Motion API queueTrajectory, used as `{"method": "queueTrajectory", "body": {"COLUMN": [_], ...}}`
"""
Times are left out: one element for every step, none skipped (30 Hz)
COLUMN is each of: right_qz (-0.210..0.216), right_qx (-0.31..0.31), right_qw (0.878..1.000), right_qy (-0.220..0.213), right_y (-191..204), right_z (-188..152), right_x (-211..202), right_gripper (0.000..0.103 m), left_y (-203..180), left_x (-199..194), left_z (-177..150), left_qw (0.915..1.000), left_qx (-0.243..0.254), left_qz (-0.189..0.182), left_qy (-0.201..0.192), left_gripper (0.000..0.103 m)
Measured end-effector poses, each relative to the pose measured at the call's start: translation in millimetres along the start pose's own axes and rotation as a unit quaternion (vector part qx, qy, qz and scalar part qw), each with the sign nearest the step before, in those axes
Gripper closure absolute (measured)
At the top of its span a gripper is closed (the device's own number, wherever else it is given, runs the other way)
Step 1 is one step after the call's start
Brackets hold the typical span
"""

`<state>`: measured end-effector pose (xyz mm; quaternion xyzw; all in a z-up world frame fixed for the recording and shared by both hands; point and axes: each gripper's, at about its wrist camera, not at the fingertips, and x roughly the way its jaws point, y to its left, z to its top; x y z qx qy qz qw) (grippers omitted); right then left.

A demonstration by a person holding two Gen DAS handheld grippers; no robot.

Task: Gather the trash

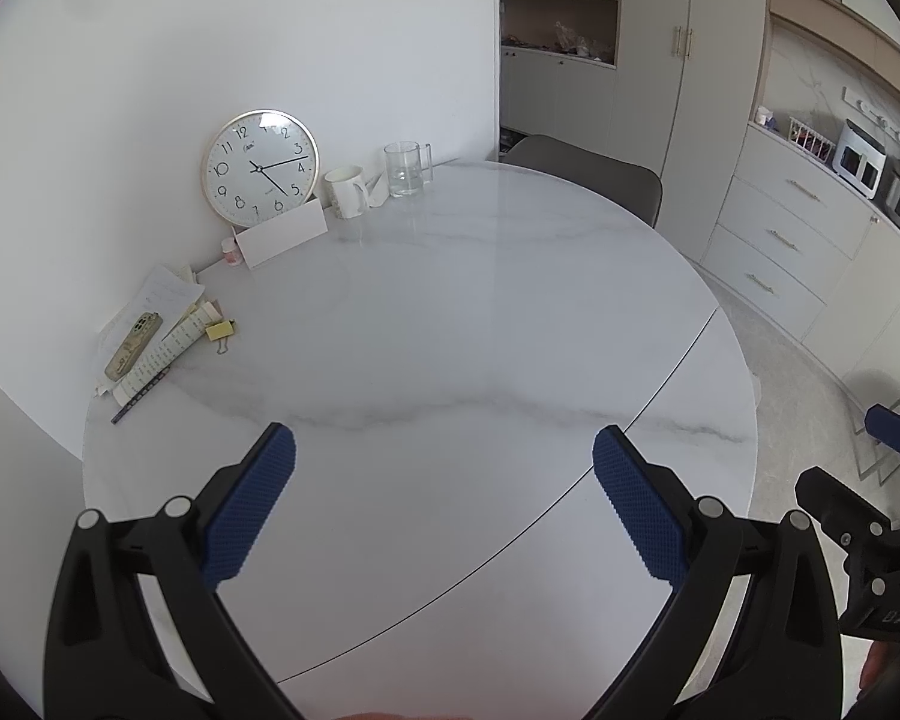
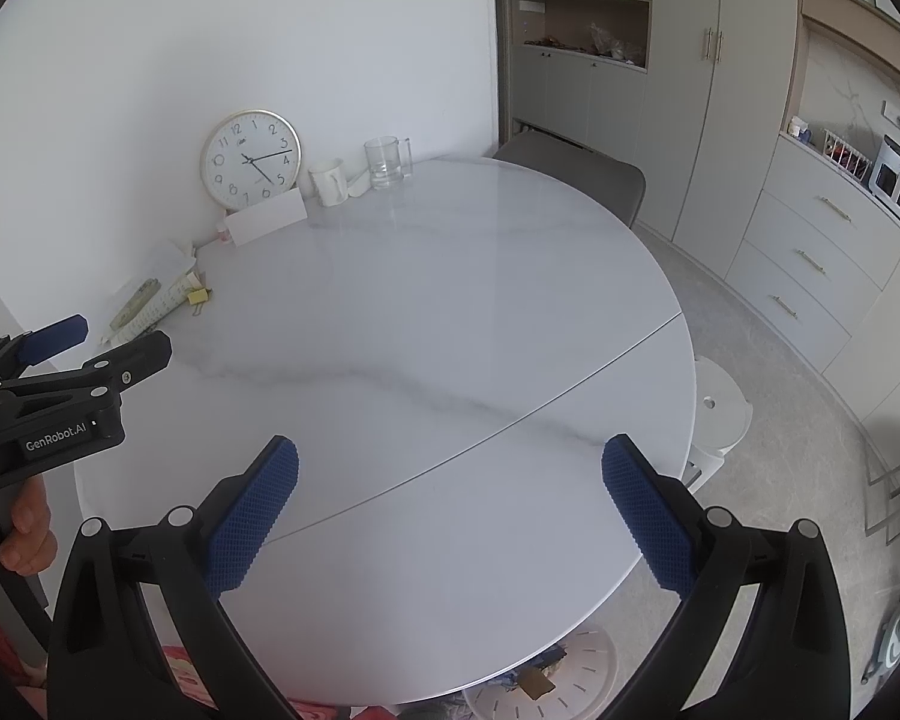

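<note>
My left gripper [image 1: 444, 450] is open and empty over the near part of a round white marble table [image 1: 450, 312]. My right gripper [image 2: 450, 456] is open and empty over the table's near right part [image 2: 450, 312]. A pile of papers [image 1: 162, 312] with a phone [image 1: 133, 345] and a pen lies at the table's left edge, far from both grippers. A white bin [image 2: 546, 672] with scraps in it stands on the floor under the near table edge. The left gripper also shows at the left of the right wrist view [image 2: 114, 342].
A wall clock [image 1: 260, 167], a white card [image 1: 282, 234], a white mug [image 1: 345, 191] and a glass mug [image 1: 406, 168] stand at the back by the wall. A grey chair [image 1: 588, 171] is behind the table. Cabinets and drawers [image 1: 780, 240] run along the right.
</note>
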<state>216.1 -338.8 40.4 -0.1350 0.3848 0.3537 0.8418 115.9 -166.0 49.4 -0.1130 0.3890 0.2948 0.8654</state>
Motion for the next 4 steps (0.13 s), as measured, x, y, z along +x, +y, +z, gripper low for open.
{"method": "queueTrajectory", "body": {"right_qz": [0.000, 0.000, 0.001, 0.001], "right_qx": [0.000, 0.000, 0.000, -0.001], "right_qw": [1.000, 1.000, 1.000, 1.000], "right_qy": [0.000, 0.001, 0.001, 0.002], "right_y": [0.3, 0.8, 0.9, 1.0], "right_z": [-0.1, -0.1, -0.2, -0.7], "right_x": [0.2, 0.4, 0.5, 0.4], "right_gripper": [0.002, 0.002, 0.002, 0.002], "left_y": [-0.2, 0.2, -0.2, -0.3], "left_x": [0.3, 0.3, 0.4, 0.5], "left_z": [0.0, -0.2, -0.4, -0.4], "left_qw": [1.0000, 1.0000, 1.0000, 1.0000], "left_qx": [0.000, 0.000, 0.000, 0.001], "left_qz": [0.000, 0.000, 0.000, 0.000], "left_qy": [0.001, 0.001, 0.001, 0.002], "left_gripper": [0.008, 0.008, 0.008, 0.008]}}
